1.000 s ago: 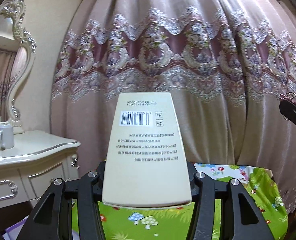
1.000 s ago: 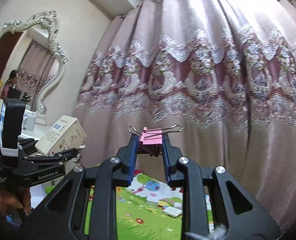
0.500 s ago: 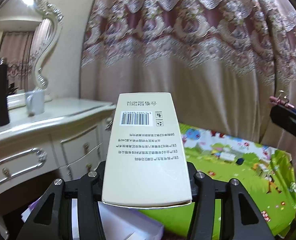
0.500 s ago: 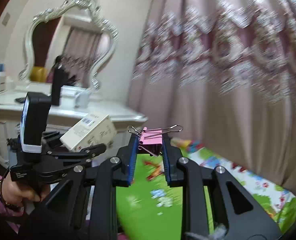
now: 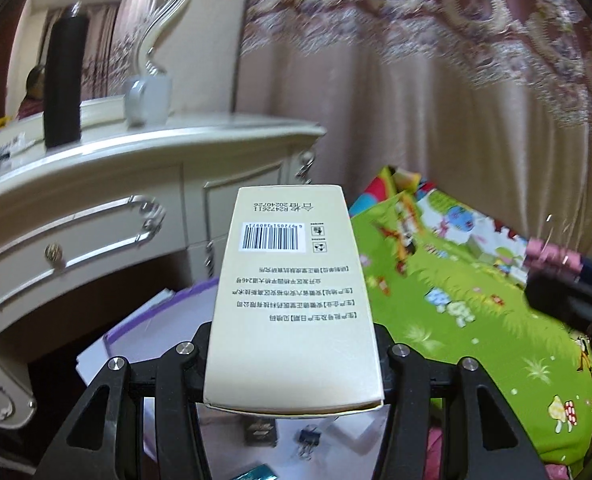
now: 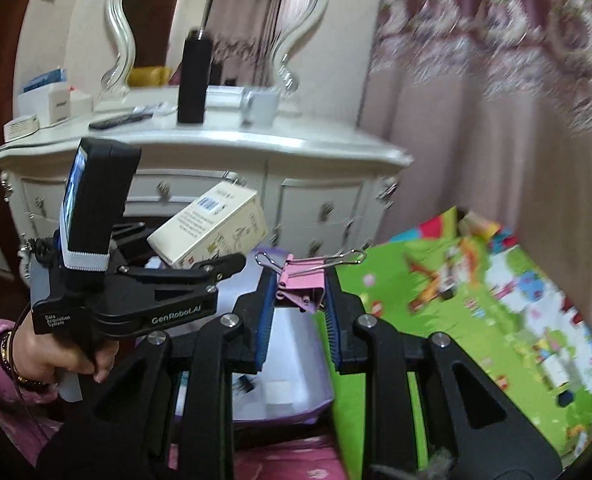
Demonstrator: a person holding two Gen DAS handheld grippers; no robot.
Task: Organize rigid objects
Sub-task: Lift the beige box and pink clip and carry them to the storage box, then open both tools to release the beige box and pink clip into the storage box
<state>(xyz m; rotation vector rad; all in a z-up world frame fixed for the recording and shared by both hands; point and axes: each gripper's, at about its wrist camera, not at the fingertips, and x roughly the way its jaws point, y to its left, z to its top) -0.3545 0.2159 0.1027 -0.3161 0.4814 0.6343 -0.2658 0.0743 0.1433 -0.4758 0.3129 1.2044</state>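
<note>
A cream carton with a barcode and printed text lies lengthwise between the fingers of my left gripper, which is shut on it. The right wrist view shows the same carton tilted up in the left gripper, with a person's hand on the handle. My right gripper is shut on a pink binder clip, its wire handles spread upward. That clip also shows at the right edge of the left wrist view. A white and purple tray sits below both grippers.
A cream dresser stands behind, bearing a black bottle, a white mug, small boxes and a mirror. A green cartoon play mat leans by the pink curtain. A small blue binder clip lies in the tray.
Both grippers have swung left and tipped downward, from facing the curtain to facing the dresser, tray and mat. Each keeps its grip on its object.
</note>
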